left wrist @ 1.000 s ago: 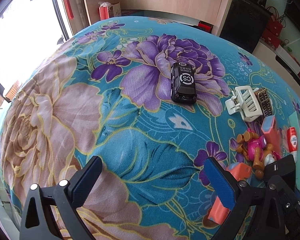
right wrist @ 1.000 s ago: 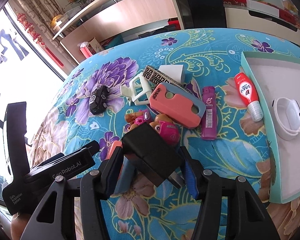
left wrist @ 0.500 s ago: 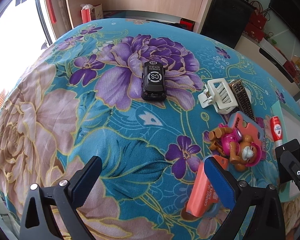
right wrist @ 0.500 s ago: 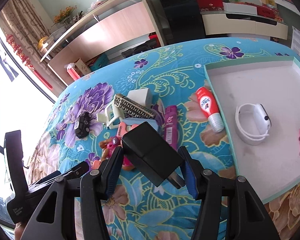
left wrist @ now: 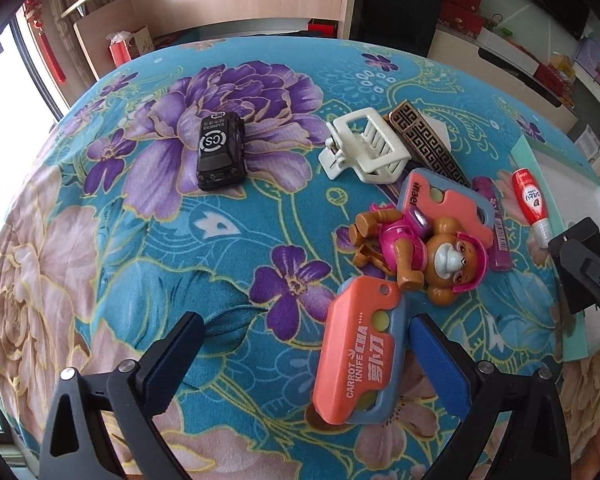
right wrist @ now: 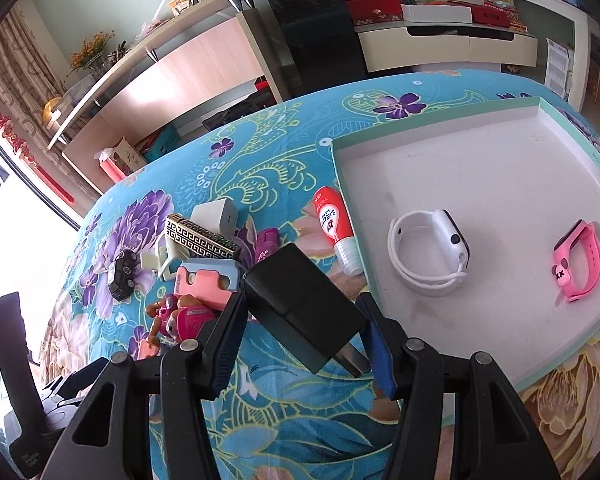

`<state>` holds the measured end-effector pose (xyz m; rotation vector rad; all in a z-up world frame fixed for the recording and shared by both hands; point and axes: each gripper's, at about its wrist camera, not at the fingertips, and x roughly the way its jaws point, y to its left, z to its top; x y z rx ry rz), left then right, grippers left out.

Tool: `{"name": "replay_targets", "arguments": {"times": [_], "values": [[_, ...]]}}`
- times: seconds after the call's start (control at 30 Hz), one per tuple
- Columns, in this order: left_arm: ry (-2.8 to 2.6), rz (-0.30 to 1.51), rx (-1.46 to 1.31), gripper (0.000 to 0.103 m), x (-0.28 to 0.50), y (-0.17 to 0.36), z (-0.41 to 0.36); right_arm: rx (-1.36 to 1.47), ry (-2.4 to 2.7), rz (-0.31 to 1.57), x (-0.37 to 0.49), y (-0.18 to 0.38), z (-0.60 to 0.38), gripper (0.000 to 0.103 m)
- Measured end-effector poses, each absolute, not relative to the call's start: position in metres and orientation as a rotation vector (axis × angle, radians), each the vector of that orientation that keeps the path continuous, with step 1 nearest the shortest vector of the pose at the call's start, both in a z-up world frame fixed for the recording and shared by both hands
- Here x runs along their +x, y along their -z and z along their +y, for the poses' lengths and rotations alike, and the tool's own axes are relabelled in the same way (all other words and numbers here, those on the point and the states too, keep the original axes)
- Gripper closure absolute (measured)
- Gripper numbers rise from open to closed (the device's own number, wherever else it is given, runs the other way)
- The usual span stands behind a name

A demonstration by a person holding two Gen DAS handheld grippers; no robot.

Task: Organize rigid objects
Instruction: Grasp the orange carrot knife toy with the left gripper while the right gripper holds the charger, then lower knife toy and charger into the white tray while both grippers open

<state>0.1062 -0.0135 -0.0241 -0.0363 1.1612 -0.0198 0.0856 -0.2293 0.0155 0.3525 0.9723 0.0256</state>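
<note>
A black, block-shaped plastic plug adapter (right wrist: 306,308) is pinched between the fingers of the right gripper (right wrist: 304,336), its metal prongs pointing down toward the camera and its long axis tilted across the jaws. It is held above the floral blue cloth (right wrist: 284,168), just short of the near left corner of the shallow white tray with a mint-green rim (right wrist: 334,148), which lies ahead and to the right of the fingers. The coming move is judged to turn on that relation: the adapter has to be carried rightward and forward over the rim before it can be let go onto the bare floor of the tray.

Inside the tray two things are seen, well apart: a white smartwatch with a looped band (right wrist: 430,254) near the left side and a pink wristband (right wrist: 580,260) toward the right. A red and white glue bottle (right wrist: 334,228) lies outside, just beside the tray's left rim.

The left gripper (left wrist: 306,360) is spread wide and holds nothing. A coral and blue plastic carrot knife toy (left wrist: 358,354) lies on the cloth between its fingers, nearer the right one, with its long axis running roughly along the fingers; whether that finger touches it cannot be told. Beyond it lie a brown and pink toy dog figure (left wrist: 420,250), a white hair claw clip (left wrist: 366,150) and a black toy car (left wrist: 220,152), all nearer the left hand.
</note>
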Motion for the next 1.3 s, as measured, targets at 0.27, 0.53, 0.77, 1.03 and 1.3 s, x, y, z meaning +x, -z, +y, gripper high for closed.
{"name": "replay_targets", "arguments": {"times": [0.27, 0.53, 0.77, 1.03, 1.3], "values": [[-0.009, 1.165, 0.064, 0.0, 0.106, 0.032, -0.024, 0.35, -0.021, 0.981, 0.086, -0.014, -0.228, 0.045], [0.046, 1.133, 0.075, 0.026, 0.102, 0.023, -0.031, 0.352, -0.013, 0.986, 0.086, -0.013, -0.229, 0.045], [0.066, 1.114, 0.034, 0.058, 0.103, 0.018, -0.022, 0.352, -0.011, 0.991, 0.086, -0.012, -0.229, 0.045], [0.021, 1.102, 0.01, 0.058, 0.098, 0.011, -0.01, 0.355, -0.008, 0.988, 0.086, -0.012, -0.23, 0.045], [0.048, 1.032, -0.016, 0.058, 0.091, -0.014, -0.007, 0.355, 0.004, 0.95, 0.084, -0.019, -0.233, 0.045]]}}
